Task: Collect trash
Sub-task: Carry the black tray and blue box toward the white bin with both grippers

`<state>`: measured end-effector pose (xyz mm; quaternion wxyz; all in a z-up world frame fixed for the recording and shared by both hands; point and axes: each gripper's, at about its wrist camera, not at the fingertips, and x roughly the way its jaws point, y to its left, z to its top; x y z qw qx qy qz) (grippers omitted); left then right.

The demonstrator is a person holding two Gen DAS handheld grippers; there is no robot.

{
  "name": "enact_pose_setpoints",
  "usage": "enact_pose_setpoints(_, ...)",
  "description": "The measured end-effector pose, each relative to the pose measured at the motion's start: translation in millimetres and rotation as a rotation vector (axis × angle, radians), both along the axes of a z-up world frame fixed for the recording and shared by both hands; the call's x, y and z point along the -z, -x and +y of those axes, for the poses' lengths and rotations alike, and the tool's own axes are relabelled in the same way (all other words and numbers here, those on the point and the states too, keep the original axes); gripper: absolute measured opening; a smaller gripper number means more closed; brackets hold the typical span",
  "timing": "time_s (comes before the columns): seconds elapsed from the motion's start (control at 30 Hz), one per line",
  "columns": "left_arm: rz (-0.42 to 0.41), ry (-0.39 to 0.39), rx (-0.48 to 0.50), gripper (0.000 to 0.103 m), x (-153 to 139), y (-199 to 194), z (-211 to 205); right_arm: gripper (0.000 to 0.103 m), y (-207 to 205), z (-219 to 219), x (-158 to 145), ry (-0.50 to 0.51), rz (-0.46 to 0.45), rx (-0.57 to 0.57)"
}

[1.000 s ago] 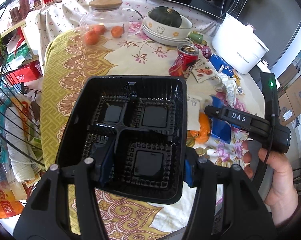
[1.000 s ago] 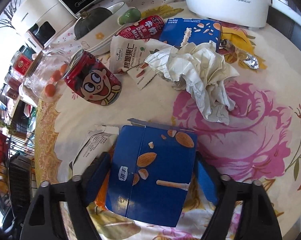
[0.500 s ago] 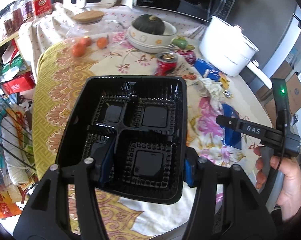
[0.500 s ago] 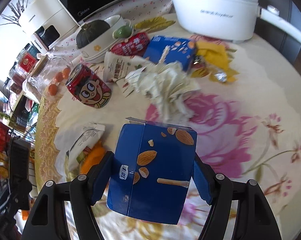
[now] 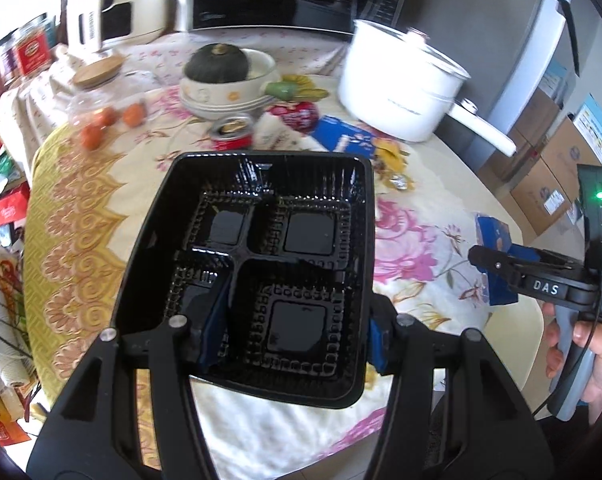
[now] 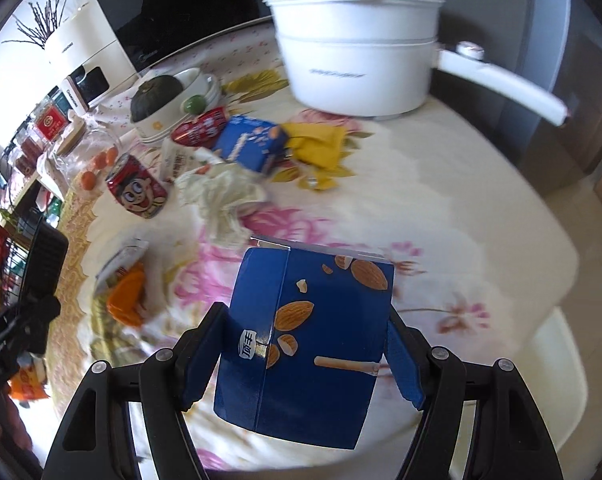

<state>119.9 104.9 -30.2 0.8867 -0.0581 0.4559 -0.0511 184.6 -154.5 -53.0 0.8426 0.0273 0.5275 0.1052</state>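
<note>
Lifted clear of the desk [image 6: 441, 184] since a second ago: blue snack box [image 6: 309, 344] clamped in the right tongs [image 6: 305, 360], black food tray [image 5: 253, 272] pinched by its near wall in the left tongs [image 5: 297, 336], both ready for binning. Left behind near the white pot [image 6: 353, 48]: red can [image 6: 139, 192], crumpled paper [image 6: 225, 196], second blue box [image 6: 249, 146], yellow wrapper [image 6: 317, 144]; nothing blocking the carry.
</note>
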Motion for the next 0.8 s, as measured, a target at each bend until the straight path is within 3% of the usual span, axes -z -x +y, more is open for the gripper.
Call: enact_pose_setpoints(0.8, -0.017, -0.060, 0.319, 0.058, 20.5, -1.0, -188.3, 0.075, 54.9, -180.1, 0.2, 0.049, 0.002, 0.212)
